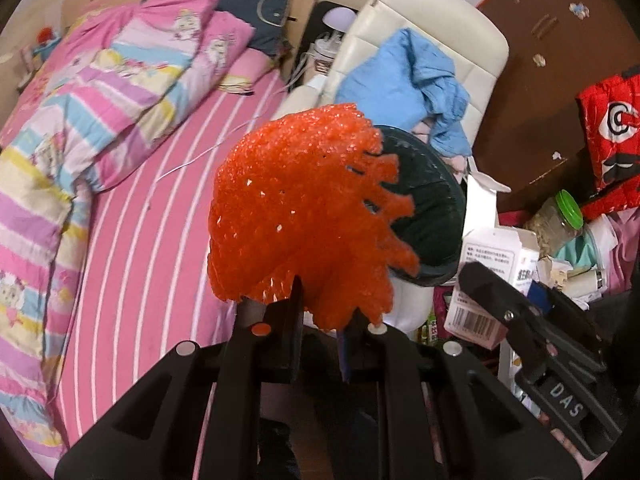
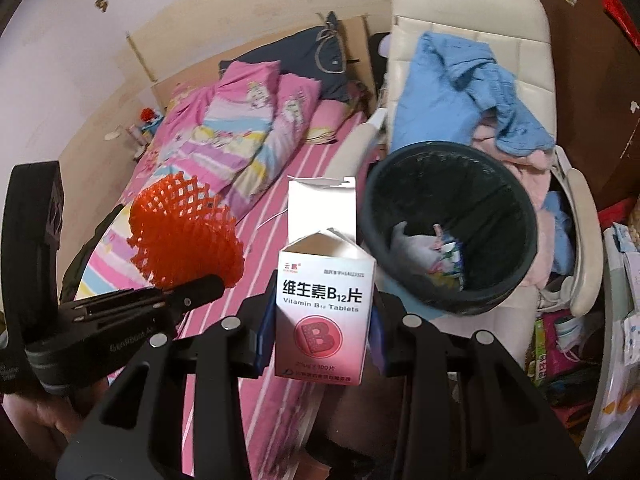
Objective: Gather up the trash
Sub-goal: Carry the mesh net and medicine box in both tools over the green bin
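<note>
Landmark: dark round waste bin (image 2: 452, 226), standing in front of a cream padded chair (image 2: 472, 36), beside a bed with a pink striped sheet (image 2: 276, 364).

1. Left gripper (image 1: 320, 320): jaws drawn narrow, clamped on the lower edge of an orange foam fruit net (image 1: 300, 212). In the left wrist view the net covers the left part of the bin's mouth. In the right wrist view the same net (image 2: 184, 232) is well to the left of the bin, over the bed, and its open mesh weave is plain.

2. Right gripper (image 2: 320, 332): jaws partly closed on the sides of a vitamin B12 tablet box (image 2: 326, 312), pink and white, top flap standing open. It is held just left of the bin and nearer the camera. In the left wrist view the box (image 1: 486, 268) appears just to the right of the bin, with a barcode face that the other view does not give.

3. Bin contents: visible only in the right wrist view; crumpled paper and wrappers (image 2: 432, 256) lie at the bottom.

4. Blue garment (image 2: 468, 96): draped on the chair behind the bin; both views.

5. Red printed bag (image 1: 612, 132) and a green-lidded jar (image 1: 558, 220): right of the bin, left wrist view only.

6. Pink cartoon quilt (image 1: 100, 92): bunched on the bed, far left of the bin.
</note>
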Demonstrator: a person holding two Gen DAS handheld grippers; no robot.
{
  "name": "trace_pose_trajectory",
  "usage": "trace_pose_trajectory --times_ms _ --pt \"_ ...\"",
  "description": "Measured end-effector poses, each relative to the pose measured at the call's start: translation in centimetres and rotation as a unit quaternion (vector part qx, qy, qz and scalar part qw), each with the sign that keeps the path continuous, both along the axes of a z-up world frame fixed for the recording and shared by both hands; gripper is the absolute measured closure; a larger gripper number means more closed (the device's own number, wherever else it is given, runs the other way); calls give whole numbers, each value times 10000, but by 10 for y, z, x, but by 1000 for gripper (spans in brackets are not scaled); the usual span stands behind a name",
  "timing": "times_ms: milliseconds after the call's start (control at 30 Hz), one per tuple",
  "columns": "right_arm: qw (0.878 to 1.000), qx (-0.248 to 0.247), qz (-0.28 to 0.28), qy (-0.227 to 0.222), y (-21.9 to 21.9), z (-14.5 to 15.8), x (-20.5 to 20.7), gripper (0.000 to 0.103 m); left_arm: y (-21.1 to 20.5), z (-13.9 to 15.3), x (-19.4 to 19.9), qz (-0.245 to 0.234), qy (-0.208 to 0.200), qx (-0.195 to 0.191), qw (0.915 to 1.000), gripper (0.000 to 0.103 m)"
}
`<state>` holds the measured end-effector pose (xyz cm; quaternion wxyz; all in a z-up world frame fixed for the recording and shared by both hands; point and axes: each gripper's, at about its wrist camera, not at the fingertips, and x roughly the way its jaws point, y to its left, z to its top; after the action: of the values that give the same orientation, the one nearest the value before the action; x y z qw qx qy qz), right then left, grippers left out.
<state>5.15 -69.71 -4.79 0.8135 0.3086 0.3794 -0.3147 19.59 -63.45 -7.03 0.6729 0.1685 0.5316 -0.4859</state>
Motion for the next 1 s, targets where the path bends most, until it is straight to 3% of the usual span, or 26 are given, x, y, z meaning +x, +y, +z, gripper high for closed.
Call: trace_pose_trajectory --times_ms 433,833,1000 --pt "9993 270 -235 119 -103 -23 -45 64 -105 -13 -44 -349 35 204 9992 89" --pt "9979 509 -206 349 -163 -53 -50 63 -168 -43 -52 -385 313 411 9979 88" --pt "9973 580 -172 407 -179 -62 -44 54 -184 -49 -51 -359 357 464 9976 88"
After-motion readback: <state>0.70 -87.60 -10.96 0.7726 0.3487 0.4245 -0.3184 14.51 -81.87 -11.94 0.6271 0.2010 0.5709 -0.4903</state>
